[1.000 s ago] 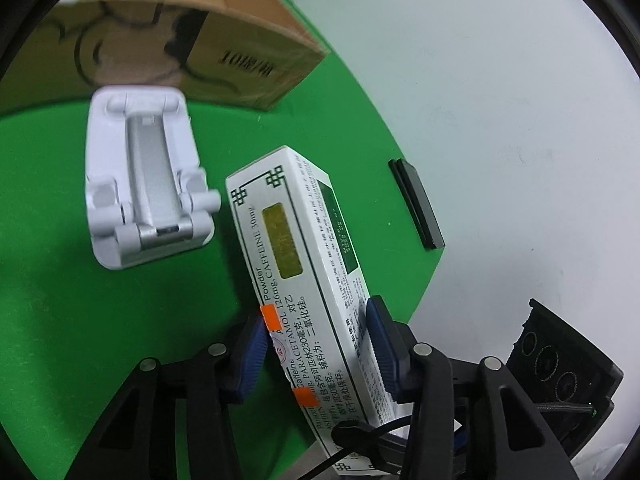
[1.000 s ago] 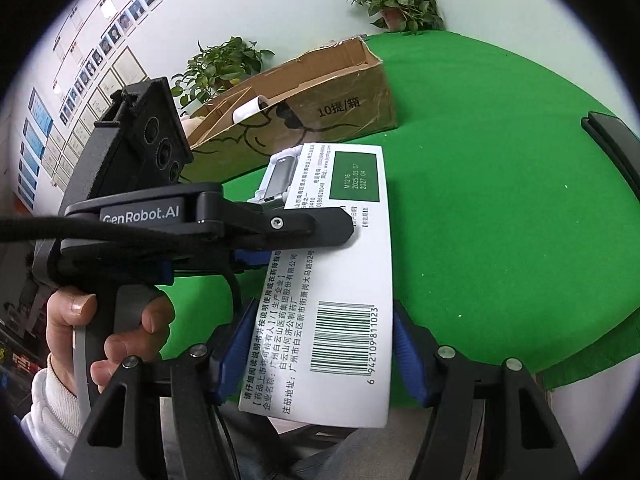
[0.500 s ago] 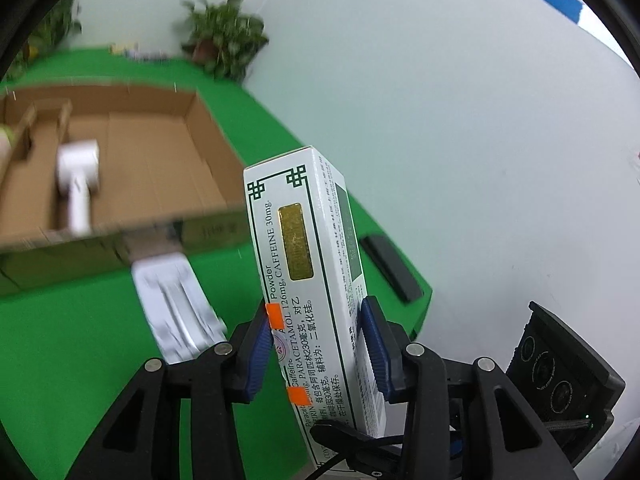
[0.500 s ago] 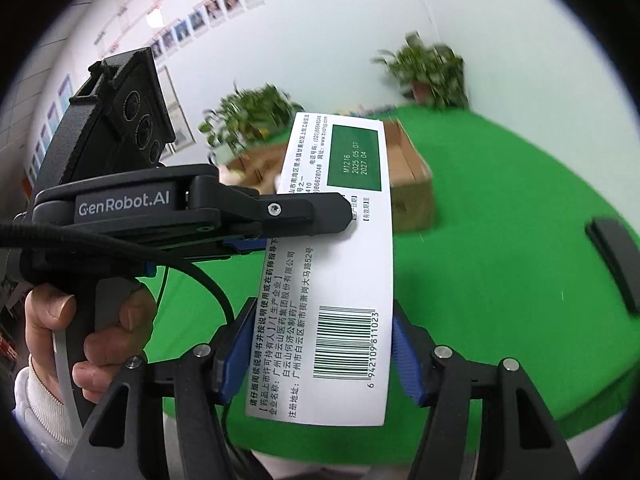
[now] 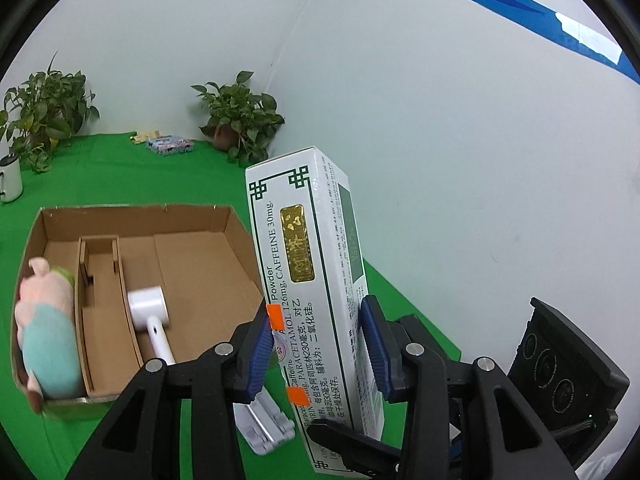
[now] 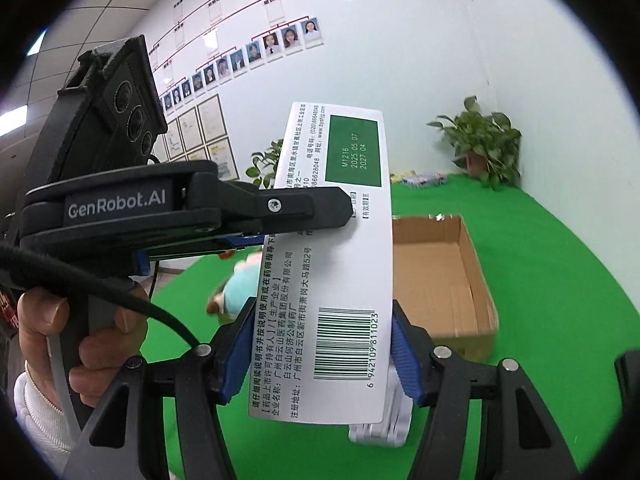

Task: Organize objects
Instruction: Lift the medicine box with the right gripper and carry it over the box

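long white medicine box (image 5: pixel 316 280) with green trim, upright, lifted above the green cloth beside the cardboard box (image 5: pixel 192 248)

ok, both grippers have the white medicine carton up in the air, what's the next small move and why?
Probably carry the white medicine carton forward over the open brown cardboard box, then lower it. Left gripper and right gripper both clamp it clear of the green tablecloth, and the box's right section has bare floor beside the white handheld device.

Black "GenRobot.AI" gripper (image 6: pixel 320 348), blue pads (image 6: pixel 404 364), white sleeve (image 6: pixel 38 412)
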Demonstrator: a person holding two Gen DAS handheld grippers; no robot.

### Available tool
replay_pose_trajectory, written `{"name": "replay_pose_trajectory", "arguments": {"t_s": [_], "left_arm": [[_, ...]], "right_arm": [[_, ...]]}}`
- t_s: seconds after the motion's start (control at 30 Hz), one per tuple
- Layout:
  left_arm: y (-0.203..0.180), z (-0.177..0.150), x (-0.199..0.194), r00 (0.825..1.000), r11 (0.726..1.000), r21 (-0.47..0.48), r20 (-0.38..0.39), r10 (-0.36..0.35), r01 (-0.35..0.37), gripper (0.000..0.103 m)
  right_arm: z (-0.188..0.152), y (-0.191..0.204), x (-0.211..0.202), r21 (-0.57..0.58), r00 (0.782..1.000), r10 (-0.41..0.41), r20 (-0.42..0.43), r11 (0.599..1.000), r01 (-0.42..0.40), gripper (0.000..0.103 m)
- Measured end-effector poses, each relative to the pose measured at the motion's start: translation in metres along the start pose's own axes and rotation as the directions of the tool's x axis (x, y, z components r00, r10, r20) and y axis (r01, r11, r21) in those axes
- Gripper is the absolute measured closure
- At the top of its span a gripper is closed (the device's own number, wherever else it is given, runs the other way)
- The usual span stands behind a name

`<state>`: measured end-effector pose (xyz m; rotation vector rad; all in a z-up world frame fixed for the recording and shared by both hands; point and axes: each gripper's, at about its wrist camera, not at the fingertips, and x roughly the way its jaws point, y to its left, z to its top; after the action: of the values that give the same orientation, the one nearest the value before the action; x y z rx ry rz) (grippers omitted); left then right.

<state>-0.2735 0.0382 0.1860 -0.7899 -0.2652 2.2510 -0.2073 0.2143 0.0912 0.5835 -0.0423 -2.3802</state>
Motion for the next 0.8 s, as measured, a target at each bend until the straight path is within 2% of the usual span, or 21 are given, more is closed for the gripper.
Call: {"name": "replay_pose_trajectory", "arguments": {"t_s": [0.2, 0.23, 0.4, 0.6, 0.8], "left_arm": [[0.005, 0.045, -0.002, 1.000, 1.000, -0.010, 0.004, 0.000, 0.000, 0.063], [0.008, 0.051, 0.008, 1.000, 1.000, -0.015, 0.003, -0.004, 0.004, 0.063], [0.016, 0.069, 0.015, 1.000, 1.000, -0.031, -0.003, 0.006, -0.007, 0.063], [0.036, 0.089, 0.034, 0.999, 0.999, -0.042, -0.017, 0.030, -0.031, 0.063], [0.062, 0.088, 0.063, 0.999, 0.998, -0.059, -0.040, 0.026, -0.028, 0.063]], "right_arm": [[0.040, 0.007, 0.027, -0.012, 1.000, -0.005, -0.006, 1.000, 0.005, 0.043], [0.046, 0.010, 0.032, -0.016, 1.000, -0.006, -0.014, 1.000, 0.006, 0.043], [0.069, 0.015, 0.058, -0.024, 0.999, -0.009, -0.052, 1.000, 0.008, 0.043], [0.081, 0.005, 0.084, -0.001, 0.994, 0.016, -0.104, 1.000, -0.016, 0.043], [0.077, -0.004, 0.103, 0.008, 0.991, 0.011, -0.132, 1.000, -0.010, 0.043]]}}
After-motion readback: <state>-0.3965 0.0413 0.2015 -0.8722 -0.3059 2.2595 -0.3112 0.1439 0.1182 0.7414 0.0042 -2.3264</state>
